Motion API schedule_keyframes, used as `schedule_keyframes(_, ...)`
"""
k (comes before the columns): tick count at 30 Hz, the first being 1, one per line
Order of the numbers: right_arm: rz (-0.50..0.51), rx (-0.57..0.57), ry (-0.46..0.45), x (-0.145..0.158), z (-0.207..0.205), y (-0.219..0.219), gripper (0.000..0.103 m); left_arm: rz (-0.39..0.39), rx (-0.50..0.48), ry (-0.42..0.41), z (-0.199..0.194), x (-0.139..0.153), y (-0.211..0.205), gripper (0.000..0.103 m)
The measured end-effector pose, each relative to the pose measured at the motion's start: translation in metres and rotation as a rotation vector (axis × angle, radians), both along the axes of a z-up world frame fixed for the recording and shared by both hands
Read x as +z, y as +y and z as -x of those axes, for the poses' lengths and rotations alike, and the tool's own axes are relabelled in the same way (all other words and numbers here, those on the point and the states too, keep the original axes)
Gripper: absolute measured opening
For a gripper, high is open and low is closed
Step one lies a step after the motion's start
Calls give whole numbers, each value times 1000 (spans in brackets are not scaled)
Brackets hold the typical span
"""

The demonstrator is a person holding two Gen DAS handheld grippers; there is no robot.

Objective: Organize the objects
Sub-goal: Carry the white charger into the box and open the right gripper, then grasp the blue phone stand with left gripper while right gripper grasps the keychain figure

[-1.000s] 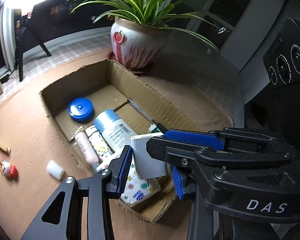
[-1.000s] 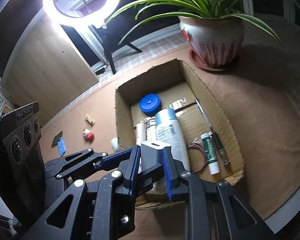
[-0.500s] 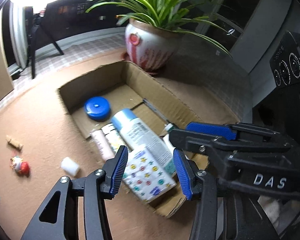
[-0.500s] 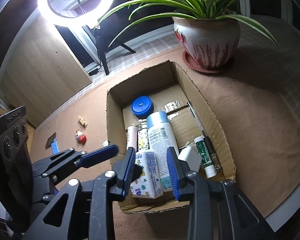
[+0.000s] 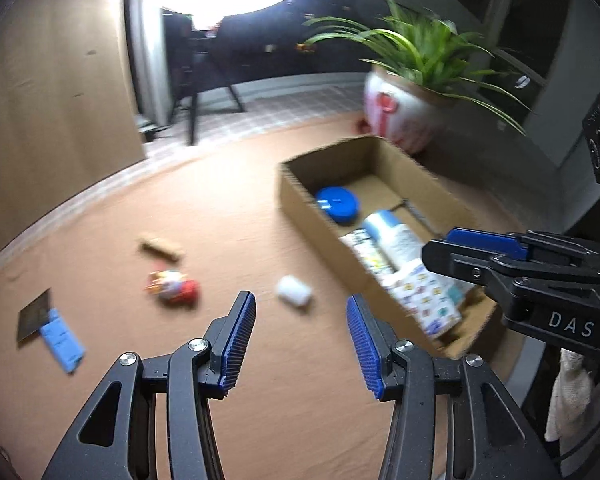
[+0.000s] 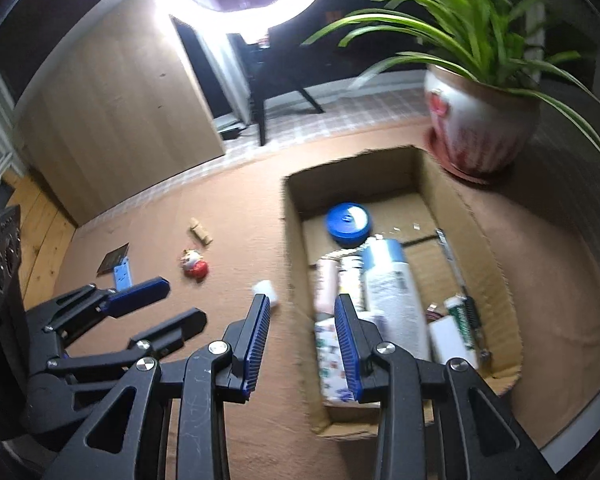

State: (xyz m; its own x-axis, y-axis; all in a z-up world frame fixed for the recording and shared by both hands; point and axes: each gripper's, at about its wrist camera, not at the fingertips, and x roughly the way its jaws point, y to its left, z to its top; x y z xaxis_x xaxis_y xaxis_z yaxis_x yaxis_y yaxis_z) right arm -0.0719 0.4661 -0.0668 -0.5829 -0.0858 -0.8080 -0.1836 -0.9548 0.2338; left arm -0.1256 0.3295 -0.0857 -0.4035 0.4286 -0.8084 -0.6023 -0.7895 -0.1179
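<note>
Nearest the lens, the left hand-held gripper point(image 5: 300, 344) has empty jaws that are opening over bare brown bench point(image 5: 228, 216). The right hand-held gripper point(image 6: 302, 340) also stands parted with nothing between its pads, poised at the near left wall of the cardboard box point(image 6: 296, 240). Just beyond the left gripper lies a small white cylinder point(image 5: 294, 290), then a red-and-white figurine point(image 5: 174, 284), a blue card point(image 5: 62, 340) and a wooden block point(image 5: 160, 246), all loose on the bench. The box already holds a patterned packet point(image 6: 330, 354), a white bottle point(image 6: 392, 292) and a blue lid point(image 6: 348, 224). The step in hand appears to be fetching the next stray; the white cylinder looks closest, calling for a descent and a squeeze across its width.
</note>
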Motion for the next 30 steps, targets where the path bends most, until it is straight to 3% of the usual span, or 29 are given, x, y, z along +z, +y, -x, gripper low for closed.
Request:
schedule_keyframes(6,-19,72,9,-2,15,-38,31,21,86,-2,11,-2,-50,54)
schedule_keyframes(13,-23,141,17,-8,34,-72,31,47,190,-34,32,-14,-108,62)
schedule_keyframes(16,-2,175,-7,-14,46,-83,32,48,243,-76,46,-24,-136,72)
schedule_keyframes(22,15,233,-86,-30,75,-101,35,65,342,-161,78,-47,-185,79)
schedule_keyframes(26,17,254,-114,-38,94,-109,49,56,399,-213,98,-60,-208,80)
schedule_keyframes(30,29,281,-139,-47,115,-116,49,26,471,-276,119,-72,-229,81)
